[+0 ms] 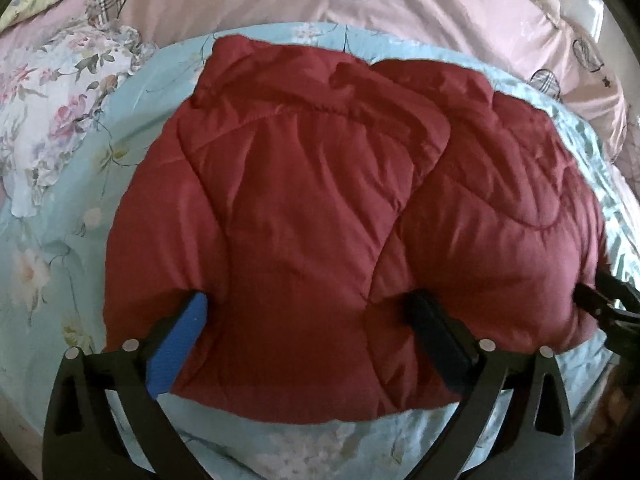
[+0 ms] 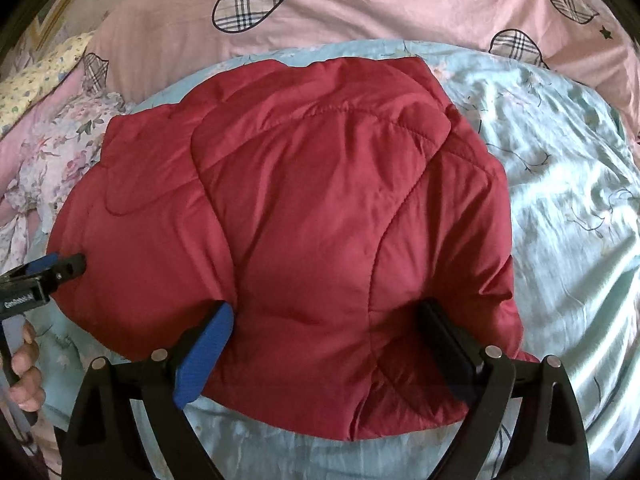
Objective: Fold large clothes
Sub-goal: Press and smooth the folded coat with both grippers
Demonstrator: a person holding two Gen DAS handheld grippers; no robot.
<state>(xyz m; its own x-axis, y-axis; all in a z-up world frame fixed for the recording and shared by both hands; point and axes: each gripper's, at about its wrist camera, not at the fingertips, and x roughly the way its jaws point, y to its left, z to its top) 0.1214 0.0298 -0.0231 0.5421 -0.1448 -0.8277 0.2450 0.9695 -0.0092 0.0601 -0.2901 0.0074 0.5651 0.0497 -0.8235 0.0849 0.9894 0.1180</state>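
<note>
A dark red padded jacket (image 1: 340,208) lies folded in a bundle on the light blue floral bedsheet (image 1: 60,248); it also fills the right wrist view (image 2: 320,220). My left gripper (image 1: 308,312) has its jaws wide apart around the jacket's near edge, pressed into the padding. My right gripper (image 2: 328,320) stands the same way on the jacket's right half. The right gripper shows at the edge of the left wrist view (image 1: 608,300), and the left gripper at the left of the right wrist view (image 2: 48,276). Neither pinches the fabric.
A pink quilt with plaid hearts (image 2: 360,4) lies along the far side. A floral pillow (image 1: 48,92) lies at the far left. The blue sheet (image 2: 560,200) stretches to the right of the jacket. A hand (image 2: 24,364) holds the left gripper's handle.
</note>
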